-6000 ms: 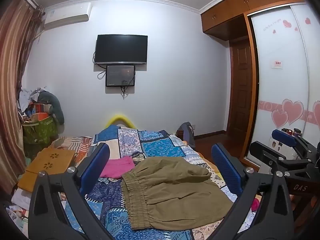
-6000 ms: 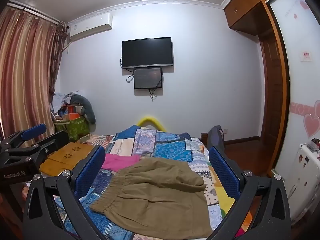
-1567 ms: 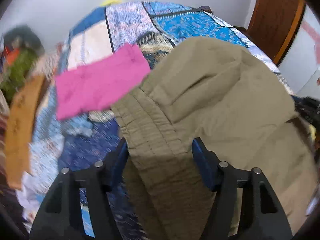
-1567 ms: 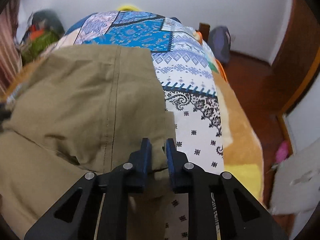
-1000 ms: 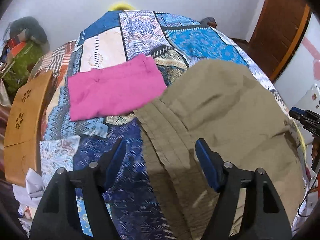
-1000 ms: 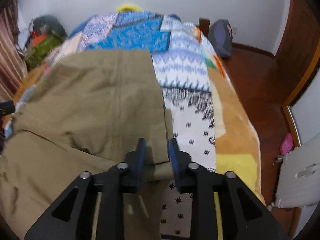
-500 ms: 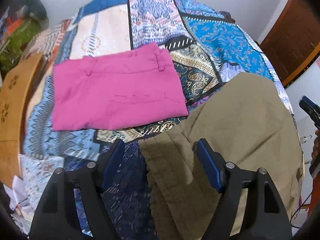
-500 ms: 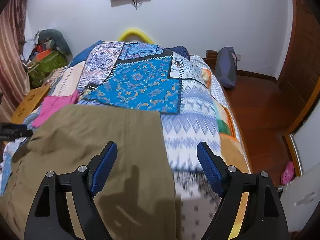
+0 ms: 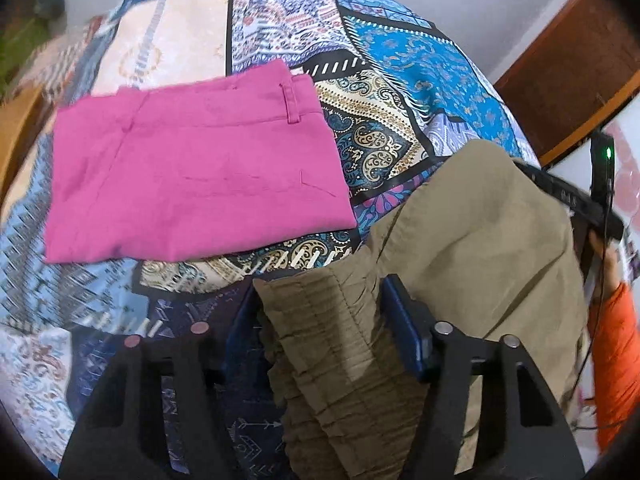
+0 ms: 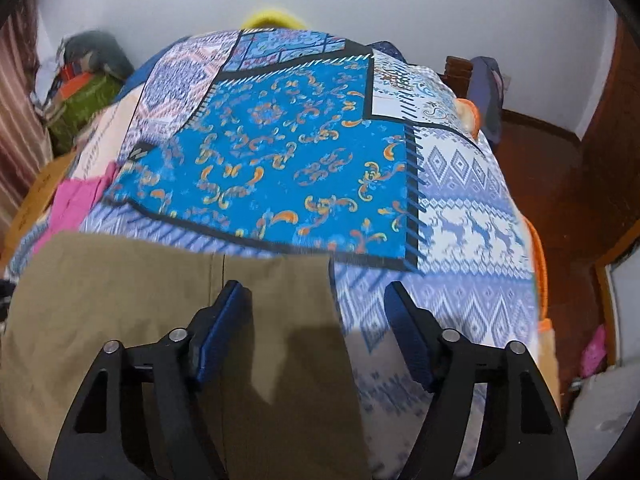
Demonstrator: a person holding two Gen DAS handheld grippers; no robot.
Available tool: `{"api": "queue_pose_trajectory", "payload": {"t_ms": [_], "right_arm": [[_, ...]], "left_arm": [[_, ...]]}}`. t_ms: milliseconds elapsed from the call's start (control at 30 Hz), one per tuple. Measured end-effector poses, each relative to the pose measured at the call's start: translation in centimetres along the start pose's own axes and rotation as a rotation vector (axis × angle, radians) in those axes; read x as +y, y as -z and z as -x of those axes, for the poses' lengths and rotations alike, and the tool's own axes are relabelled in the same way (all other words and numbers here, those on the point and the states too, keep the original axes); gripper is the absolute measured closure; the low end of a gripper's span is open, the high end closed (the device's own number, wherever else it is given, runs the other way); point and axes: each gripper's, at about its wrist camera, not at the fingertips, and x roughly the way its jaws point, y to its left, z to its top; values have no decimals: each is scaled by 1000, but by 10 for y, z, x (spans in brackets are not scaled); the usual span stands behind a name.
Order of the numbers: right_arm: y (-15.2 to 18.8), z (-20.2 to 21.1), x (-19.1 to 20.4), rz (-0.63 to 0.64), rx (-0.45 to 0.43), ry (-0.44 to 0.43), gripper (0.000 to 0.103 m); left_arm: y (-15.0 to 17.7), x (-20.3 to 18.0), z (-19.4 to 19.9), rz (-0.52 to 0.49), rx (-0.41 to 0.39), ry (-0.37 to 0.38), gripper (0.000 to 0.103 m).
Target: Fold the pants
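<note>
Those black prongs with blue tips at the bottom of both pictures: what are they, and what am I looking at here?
They are hand-held grippers, one in each of a person's hands, each with a wide-angle camera looking along its fingers. One picture comes from the left gripper, the other from the right gripper. Both look down at a bed with a patchwork bedspread. On it lie olive pants and a folded pink garment. The left gripper's jaws are closing around the pants' gathered waistband; the right gripper's are closing over a corner at the other end. Neither pinches the cloth yet.
</note>
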Motion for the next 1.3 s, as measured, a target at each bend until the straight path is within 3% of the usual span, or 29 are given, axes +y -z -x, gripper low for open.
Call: {"api": "queue_pose_trajectory", "payload": {"t_ms": [100, 167, 233, 433, 600, 767, 1000, 1300], "right_arm": [[-2, -2, 3, 12, 9, -1, 89], [-3, -1, 9, 45, 7, 37, 90], [0, 5, 16, 84, -11, 78, 99], [-10, 47, 13, 112, -135, 143, 101], [-36, 93, 18, 140, -241, 196, 101], [-41, 136, 22, 115, -293, 176, 101], [-3, 196, 25, 102, -345, 114, 101], [74, 262, 30, 61, -387, 47, 101]], "left_arm": [[0, -10, 6, -62, -29, -81, 46], [1, -19, 11, -106, -56, -146, 48], [2, -27, 19, -149, -93, -214, 48], [-7, -37, 47, -217, -172, -294, 50], [-25, -48, 80, -199, -249, -286, 51], [-26, -58, 110, -196, -299, -264, 51], [8, -74, 154, -208, -350, -229, 51], [70, -101, 200, -265, -392, -185, 51]]}}
